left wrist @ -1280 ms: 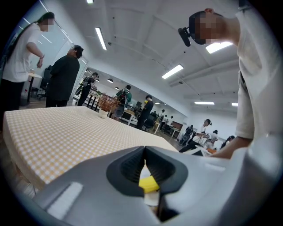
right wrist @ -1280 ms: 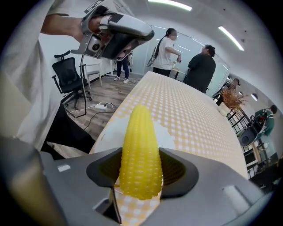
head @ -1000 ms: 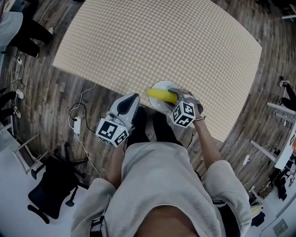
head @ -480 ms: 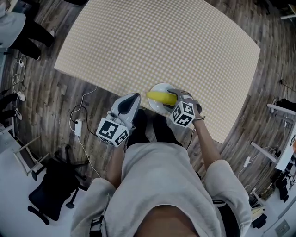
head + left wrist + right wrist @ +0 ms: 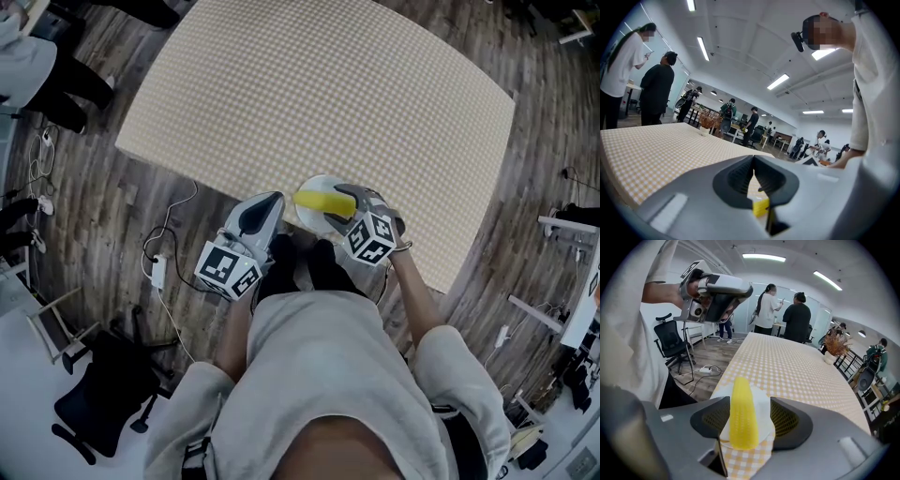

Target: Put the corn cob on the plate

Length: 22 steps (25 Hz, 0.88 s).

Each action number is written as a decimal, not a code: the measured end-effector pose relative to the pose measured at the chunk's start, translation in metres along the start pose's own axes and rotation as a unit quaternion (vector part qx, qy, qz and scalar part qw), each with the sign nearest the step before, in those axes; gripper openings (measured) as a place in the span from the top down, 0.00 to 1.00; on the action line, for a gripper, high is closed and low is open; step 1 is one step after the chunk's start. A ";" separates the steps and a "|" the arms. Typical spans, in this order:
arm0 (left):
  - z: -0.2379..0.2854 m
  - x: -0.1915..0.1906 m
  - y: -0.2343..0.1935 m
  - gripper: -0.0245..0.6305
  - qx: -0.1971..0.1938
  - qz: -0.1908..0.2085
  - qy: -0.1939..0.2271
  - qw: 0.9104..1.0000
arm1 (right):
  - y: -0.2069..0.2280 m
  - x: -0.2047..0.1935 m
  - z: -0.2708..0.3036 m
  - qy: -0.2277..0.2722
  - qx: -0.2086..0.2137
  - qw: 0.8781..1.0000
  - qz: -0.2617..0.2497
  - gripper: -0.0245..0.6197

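Little has shifted since a second ago. The corn cob [image 5: 319,198] and plate [image 5: 314,218] stay put, and the right gripper [image 5: 345,204] still hangs over them with its jaws spread wider than before.

Worktop [image 5: 328,94]: checked cloth fills the 12 o'clock half of the head view. The plate sits at its near edge, at 6 o'clock of the cloth.

Head view only: the person's torso and both arms, an office chair [image 5: 94,394] at 8 o'clock and a cable [image 5: 159,253] on the wooden floor. Neither jaw gap can be read from here.

Right gripper view only: jaws apart, with the cob running lengthwise between them, tip toward 12 o'clock. There is a gap on each side and the pads are off it. The left gripper [image 5: 274,198] shows raised at 11 o'clock. Two people [image 5: 785,317] stand at the worktop's far end, near 12 o'clock.

Left gripper view only: its jaws are together with nothing between them, looking out low across the cloth.

Cob: lies on the plate. In the head view it runs from 9 to 3 o'clock, with the 3 o'clock end beneath the right jaws.
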<state>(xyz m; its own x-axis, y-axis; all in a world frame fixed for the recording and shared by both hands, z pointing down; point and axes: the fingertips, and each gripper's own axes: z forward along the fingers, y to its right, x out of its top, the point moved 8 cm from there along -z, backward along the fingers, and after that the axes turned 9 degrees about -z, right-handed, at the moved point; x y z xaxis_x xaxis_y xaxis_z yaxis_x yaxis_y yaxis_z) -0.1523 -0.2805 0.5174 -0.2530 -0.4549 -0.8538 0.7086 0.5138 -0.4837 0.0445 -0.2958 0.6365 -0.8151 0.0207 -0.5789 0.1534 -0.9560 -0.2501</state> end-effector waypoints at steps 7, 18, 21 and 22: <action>0.001 0.010 0.014 0.95 -0.007 0.012 0.013 1.000 | 0.012 0.006 -0.018 -0.002 -0.061 0.998 -0.012 0.82; 0.003 0.013 0.031 0.95 -0.005 0.029 0.023 0.999 | 0.019 0.006 -0.034 0.018 -0.102 0.995 -0.001 0.96; 0.008 0.021 0.041 0.95 -0.010 0.040 0.030 0.999 | 0.031 0.009 -0.049 0.052 -0.124 0.989 0.054 0.96; 0.008 0.023 0.044 0.95 -0.012 0.044 0.032 0.998 | 0.036 0.010 -0.055 0.072 -0.132 0.985 0.086 0.96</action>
<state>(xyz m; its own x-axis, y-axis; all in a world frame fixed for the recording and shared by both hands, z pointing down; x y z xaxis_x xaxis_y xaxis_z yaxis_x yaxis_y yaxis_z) -0.1215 -0.2745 0.4778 -0.2317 -0.3606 -0.9035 0.7144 0.5673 -0.4097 0.0724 -0.3137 0.5790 -0.6794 -0.0743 -0.7300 0.4365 -0.8406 -0.3207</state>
